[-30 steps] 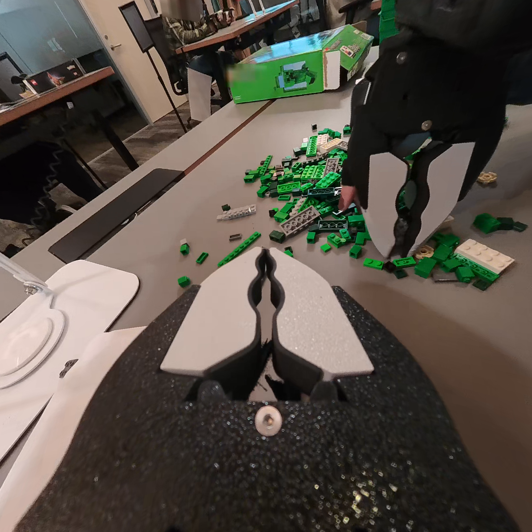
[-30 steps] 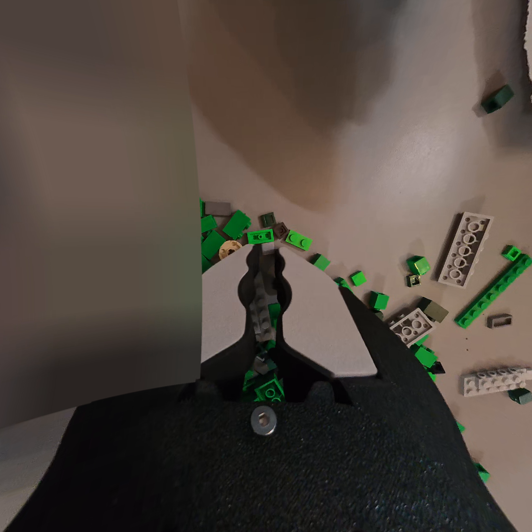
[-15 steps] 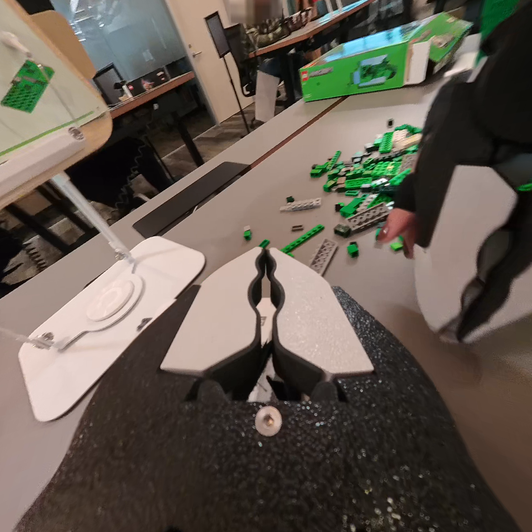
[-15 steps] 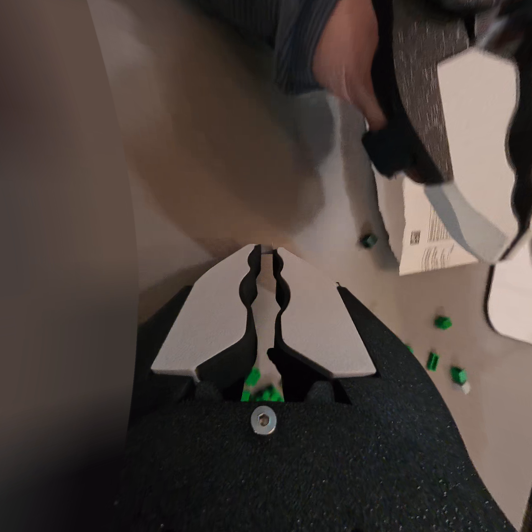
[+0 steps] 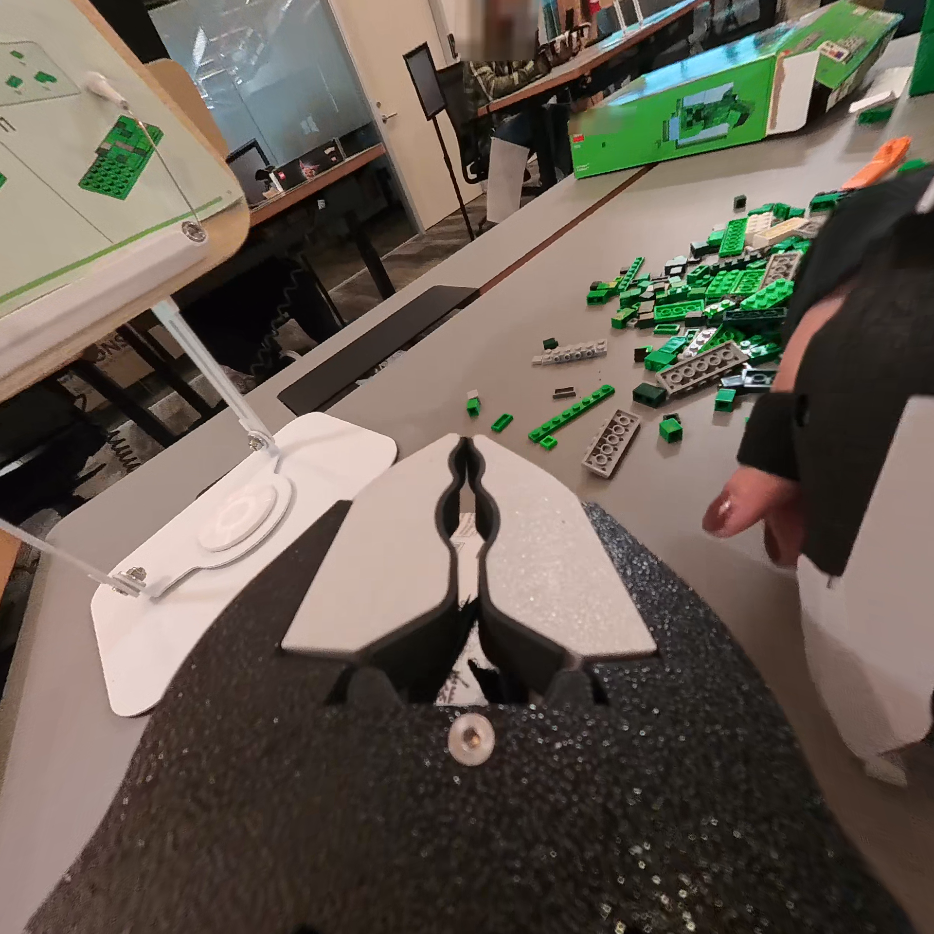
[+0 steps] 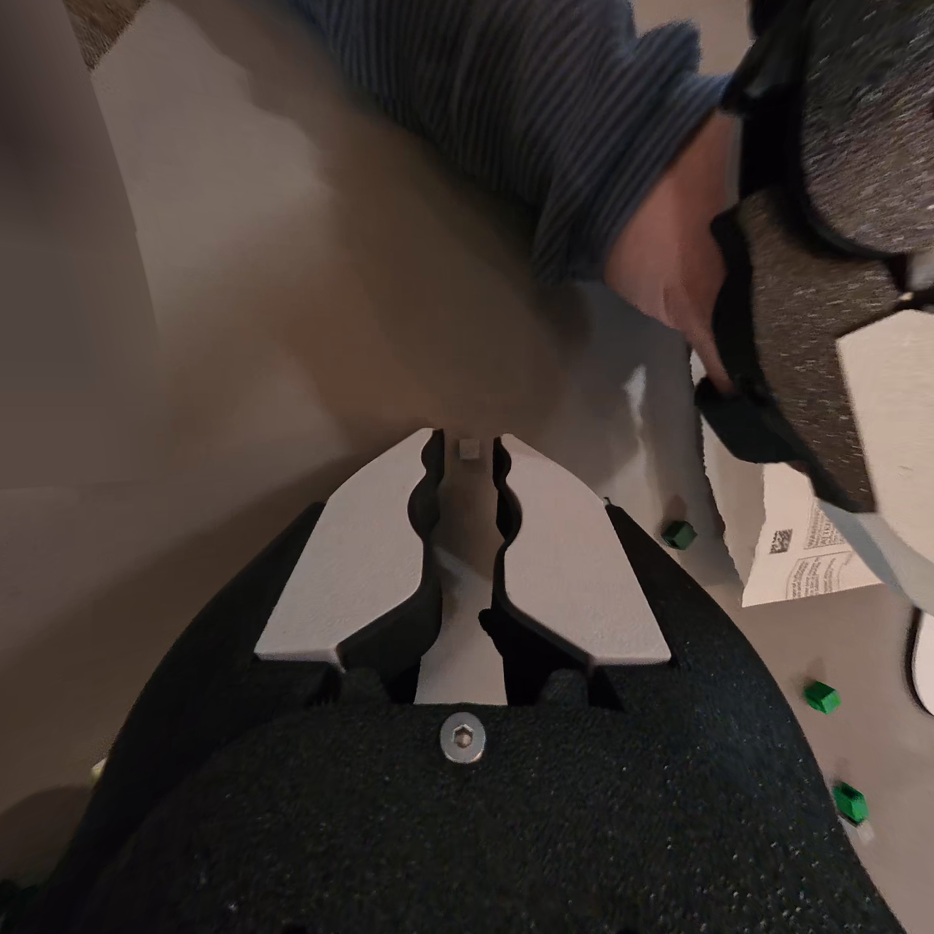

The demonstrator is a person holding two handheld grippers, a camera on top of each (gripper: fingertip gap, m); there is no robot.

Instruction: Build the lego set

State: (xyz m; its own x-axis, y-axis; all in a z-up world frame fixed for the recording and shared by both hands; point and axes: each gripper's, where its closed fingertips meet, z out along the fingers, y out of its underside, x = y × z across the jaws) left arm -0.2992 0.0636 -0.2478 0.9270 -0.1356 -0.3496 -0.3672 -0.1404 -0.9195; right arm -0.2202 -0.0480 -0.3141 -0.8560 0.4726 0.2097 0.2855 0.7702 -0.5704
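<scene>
A pile of green, grey and white Lego bricks (image 5: 722, 298) lies on the grey table (image 5: 455, 384), ahead and to the right of my left gripper. My left gripper (image 5: 467, 440) is shut and empty, low over the table beside the white stand base (image 5: 242, 505). My right gripper (image 6: 467, 439) has its jaws slightly apart. A tiny grey square piece (image 6: 468, 448) shows in the gap at the tips, touching neither finger. The right gripper's white finger (image 5: 869, 632) and the hand (image 5: 743, 510) holding it show blurred at the right of the left wrist view.
An instruction booklet (image 5: 101, 151) sits on a stand at upper left. A green box (image 5: 707, 116) and an orange tool (image 5: 884, 156) lie at the back. Loose grey plates (image 5: 611, 442) and a long green plate (image 5: 571, 412) lie ahead. A printed sheet (image 6: 808, 556) and small green bricks (image 6: 821, 705) lie at right.
My right gripper swung away from the brick pile toward the near table, and its jaws parted around the small grey piece. My left gripper turned left toward the stand and stayed shut.
</scene>
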